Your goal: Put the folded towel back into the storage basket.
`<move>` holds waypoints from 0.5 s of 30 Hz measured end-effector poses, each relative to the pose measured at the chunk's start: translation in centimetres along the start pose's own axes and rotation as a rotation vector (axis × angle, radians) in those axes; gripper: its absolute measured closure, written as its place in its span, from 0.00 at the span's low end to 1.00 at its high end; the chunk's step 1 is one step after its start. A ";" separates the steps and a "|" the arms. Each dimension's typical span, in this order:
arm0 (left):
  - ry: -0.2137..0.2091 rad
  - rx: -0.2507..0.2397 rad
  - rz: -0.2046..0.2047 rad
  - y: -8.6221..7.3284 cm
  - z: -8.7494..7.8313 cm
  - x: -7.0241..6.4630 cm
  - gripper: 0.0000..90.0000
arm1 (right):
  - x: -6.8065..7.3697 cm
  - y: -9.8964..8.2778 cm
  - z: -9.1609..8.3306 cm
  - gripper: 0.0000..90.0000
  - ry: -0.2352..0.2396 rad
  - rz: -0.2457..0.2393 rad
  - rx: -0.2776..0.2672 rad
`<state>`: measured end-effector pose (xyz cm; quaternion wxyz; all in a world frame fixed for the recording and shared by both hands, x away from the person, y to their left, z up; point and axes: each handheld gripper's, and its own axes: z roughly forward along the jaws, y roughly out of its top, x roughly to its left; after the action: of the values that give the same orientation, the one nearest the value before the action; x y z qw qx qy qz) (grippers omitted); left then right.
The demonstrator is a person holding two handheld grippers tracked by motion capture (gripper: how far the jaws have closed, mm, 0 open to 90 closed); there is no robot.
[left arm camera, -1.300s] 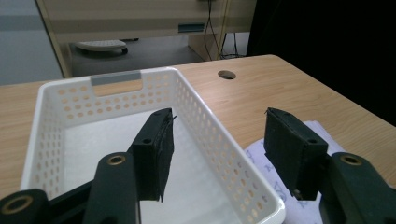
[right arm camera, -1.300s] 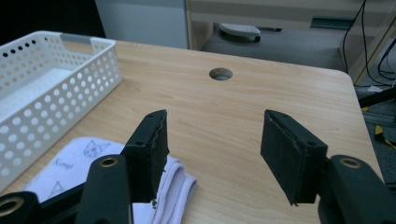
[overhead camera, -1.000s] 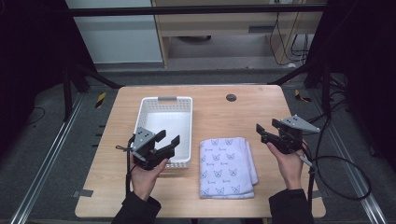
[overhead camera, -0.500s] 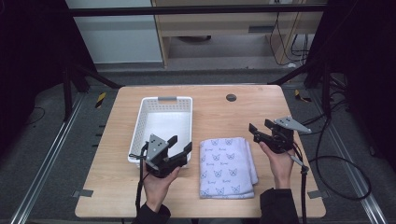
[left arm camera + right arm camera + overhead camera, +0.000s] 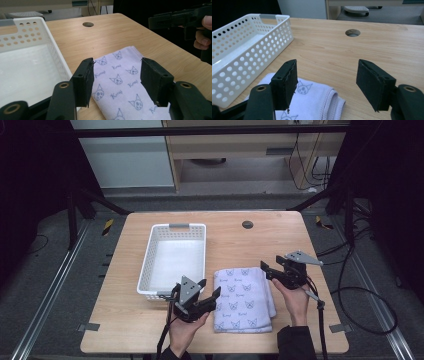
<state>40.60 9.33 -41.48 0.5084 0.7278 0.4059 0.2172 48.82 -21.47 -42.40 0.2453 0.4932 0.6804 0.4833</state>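
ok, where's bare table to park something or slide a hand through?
Free: the far strip right of the basket, around the cable hole; also the near-left corner below the basket. Crowded: the near middle, where the folded towel sits between the left gripper and right gripper.

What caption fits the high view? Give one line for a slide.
Two open hand-held grippers, left and right, flank a folded cat-print towel beside a white basket.
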 end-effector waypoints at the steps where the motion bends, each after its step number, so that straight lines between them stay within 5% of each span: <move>1: -0.004 0.003 -0.004 -0.1 0.1 -0.1 0.50 | 0.0 -0.1 0.1 0.37 0.000 -0.009 0.003; 15: -0.024 0.080 -0.014 -2.7 0.7 -0.9 0.53 | -0.3 -1.8 1.4 0.39 0.000 0.003 0.081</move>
<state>39.60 8.59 -44.12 0.4852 0.7471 0.4133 0.1886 49.30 -21.24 -44.69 0.2243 0.5039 0.6987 0.4556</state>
